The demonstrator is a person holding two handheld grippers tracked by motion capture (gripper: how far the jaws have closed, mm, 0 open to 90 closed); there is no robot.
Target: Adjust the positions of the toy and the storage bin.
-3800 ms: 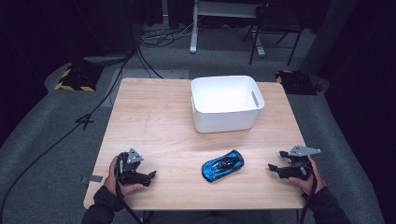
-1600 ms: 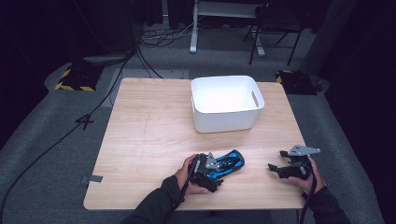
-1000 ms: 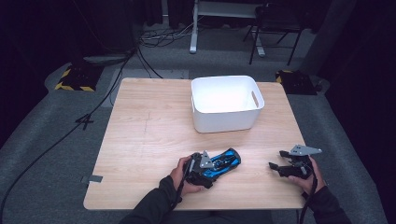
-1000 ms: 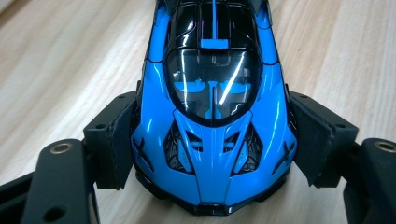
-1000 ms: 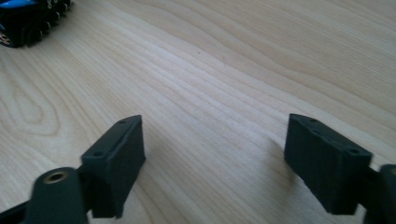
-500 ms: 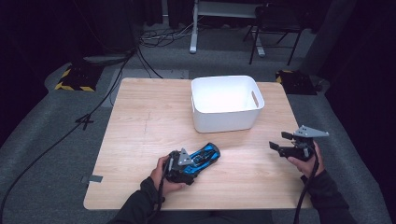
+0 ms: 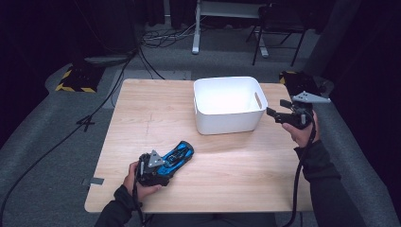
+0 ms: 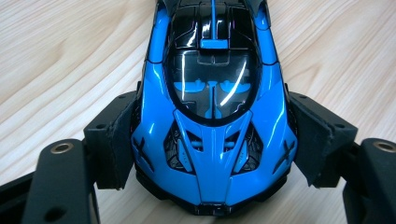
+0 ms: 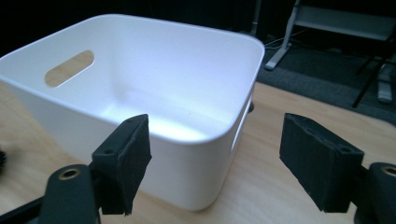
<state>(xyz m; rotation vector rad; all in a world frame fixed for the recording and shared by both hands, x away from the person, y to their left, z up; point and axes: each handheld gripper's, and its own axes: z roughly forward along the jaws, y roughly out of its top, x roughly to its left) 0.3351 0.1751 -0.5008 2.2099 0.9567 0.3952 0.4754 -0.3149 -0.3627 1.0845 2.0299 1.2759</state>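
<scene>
The left gripper, clamped on the blue toy sports car, is dragging it leftward across the wooden table, farther from the white bin than half a second ago. The right gripper is lifting beside the bin's right wall, its jaws apart, just narrowing, with nothing between them, probably to steady the bin.

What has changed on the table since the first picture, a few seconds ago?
The left gripper reached over to the blue toy car, closed on its sides and dragged it toward the table's left. The right gripper rose from the table's right edge to beside the white bin; its jaws have just been closing a little, with nothing between them. The bin stayed put and empty.
</scene>
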